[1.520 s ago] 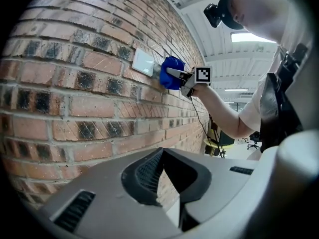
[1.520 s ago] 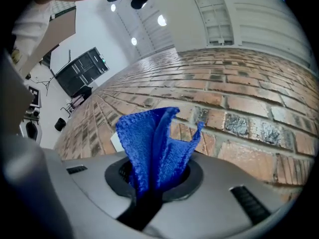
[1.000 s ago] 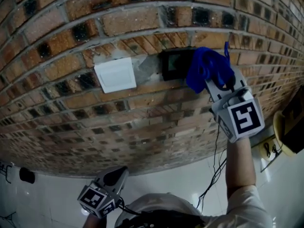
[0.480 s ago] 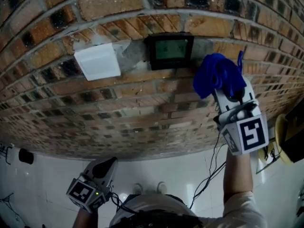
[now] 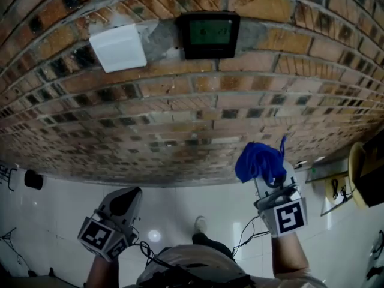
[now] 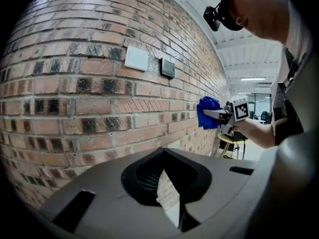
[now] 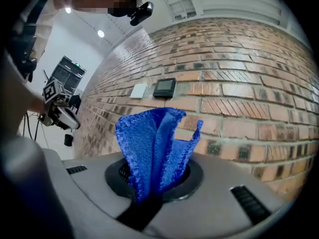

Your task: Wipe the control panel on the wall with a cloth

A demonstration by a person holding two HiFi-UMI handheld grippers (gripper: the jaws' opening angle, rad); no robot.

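The dark control panel (image 5: 207, 35) with a greenish screen is set into the brick wall, with nothing in front of it. My right gripper (image 5: 268, 176) hangs well below it and a little to the right, shut on a bunched blue cloth (image 5: 258, 161) that stands up out of its jaws (image 7: 152, 143). The cloth touches neither panel nor wall. The panel (image 7: 164, 87) shows beyond the cloth in the right gripper view. My left gripper (image 5: 123, 204) is low at the left, away from the wall, shut with nothing in it. From it I see the panel (image 6: 167, 68) and the cloth (image 6: 207, 112).
A white blank cover plate (image 5: 118, 47) sits on the wall just left of the panel. Below the wall is glossy white floor with black cables (image 5: 255, 236), a small dark object (image 5: 34, 180) at left and a yellow round stool (image 5: 355, 167) at right.
The right gripper has dropped with the cloth from beside the panel's right edge to well below it. The panel now shows in full. The left gripper has barely moved.
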